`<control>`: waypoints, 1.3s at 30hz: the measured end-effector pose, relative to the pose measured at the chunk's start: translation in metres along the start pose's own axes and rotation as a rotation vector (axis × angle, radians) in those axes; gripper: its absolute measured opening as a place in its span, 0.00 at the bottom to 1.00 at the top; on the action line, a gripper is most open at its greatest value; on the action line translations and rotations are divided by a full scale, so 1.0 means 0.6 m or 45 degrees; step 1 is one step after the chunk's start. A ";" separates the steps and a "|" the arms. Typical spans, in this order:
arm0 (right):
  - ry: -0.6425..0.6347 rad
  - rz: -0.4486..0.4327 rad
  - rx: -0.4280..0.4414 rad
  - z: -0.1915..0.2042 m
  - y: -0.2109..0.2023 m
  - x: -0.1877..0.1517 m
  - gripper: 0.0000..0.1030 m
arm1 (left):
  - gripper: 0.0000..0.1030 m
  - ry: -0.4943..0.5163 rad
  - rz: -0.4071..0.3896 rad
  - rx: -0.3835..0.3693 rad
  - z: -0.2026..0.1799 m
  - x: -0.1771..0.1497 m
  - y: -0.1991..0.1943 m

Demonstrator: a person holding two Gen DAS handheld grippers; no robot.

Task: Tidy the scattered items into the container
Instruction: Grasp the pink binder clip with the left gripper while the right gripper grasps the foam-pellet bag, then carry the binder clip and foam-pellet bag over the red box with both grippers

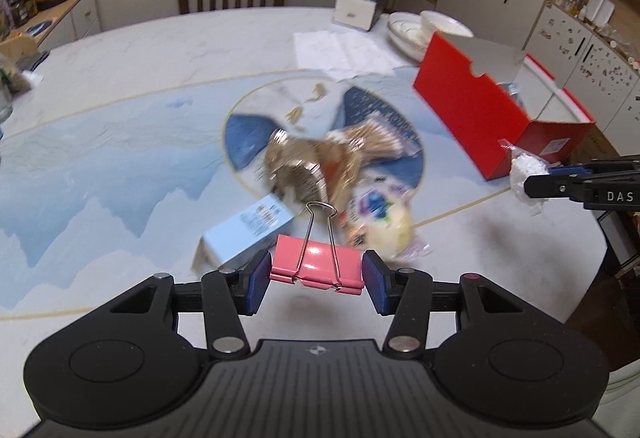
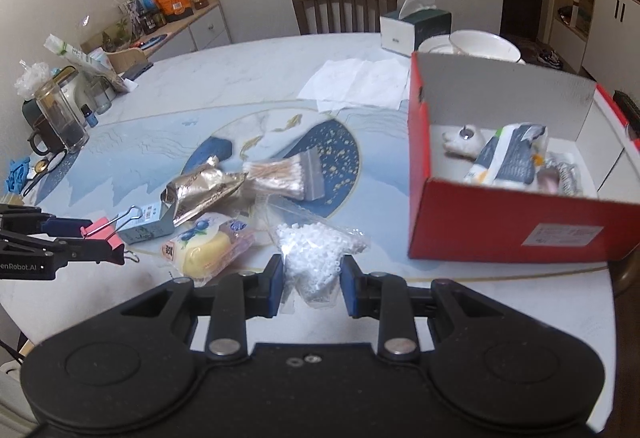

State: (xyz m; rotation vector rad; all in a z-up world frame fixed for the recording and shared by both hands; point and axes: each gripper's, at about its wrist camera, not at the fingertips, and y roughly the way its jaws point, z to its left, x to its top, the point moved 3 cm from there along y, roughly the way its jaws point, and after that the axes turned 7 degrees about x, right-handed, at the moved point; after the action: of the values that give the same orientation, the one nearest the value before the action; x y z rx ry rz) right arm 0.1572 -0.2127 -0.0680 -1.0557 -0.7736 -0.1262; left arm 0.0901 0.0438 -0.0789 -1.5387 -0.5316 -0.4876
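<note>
My left gripper (image 1: 317, 276) is shut on a pink binder clip (image 1: 318, 264), held above the table with its wire handles pointing forward. My right gripper (image 2: 313, 280) is shut on a clear bag of white beads (image 2: 316, 258). The red box (image 2: 512, 226) stands open to the right, with a small white toy (image 2: 464, 140), a printed packet (image 2: 508, 158) and other small items inside. On the table lie a gold foil pouch (image 2: 204, 190), a pack of cotton swabs (image 2: 280, 174), a light blue carton (image 1: 248, 230) and a wrapped yellow cake (image 2: 208, 250).
A tissue box (image 2: 416, 28), stacked white bowls (image 2: 480, 44) and paper sheets (image 2: 360, 82) sit behind the red box. Glass jars and a mug (image 2: 60, 118) crowd the table's left edge. A wooden chair (image 2: 344, 4) stands at the far side.
</note>
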 end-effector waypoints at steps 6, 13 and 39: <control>-0.036 -0.037 -0.002 -0.025 -0.035 0.025 0.27 | 0.47 0.035 -0.073 -0.034 -0.041 0.039 -0.013; -0.058 -0.065 -0.033 -0.070 -0.062 0.052 0.27 | 0.47 0.079 -0.143 -0.077 -0.098 0.097 -0.010; -0.025 -0.142 -0.160 -0.263 -0.140 0.081 0.27 | 0.47 0.343 -0.300 -0.237 -0.362 0.255 0.036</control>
State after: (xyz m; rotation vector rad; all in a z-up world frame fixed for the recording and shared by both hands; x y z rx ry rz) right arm 0.2363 -0.3721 -0.0171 -1.1339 -0.8510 -0.2632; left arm 0.2290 -0.1683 0.0037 -1.5622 -0.4691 -0.9331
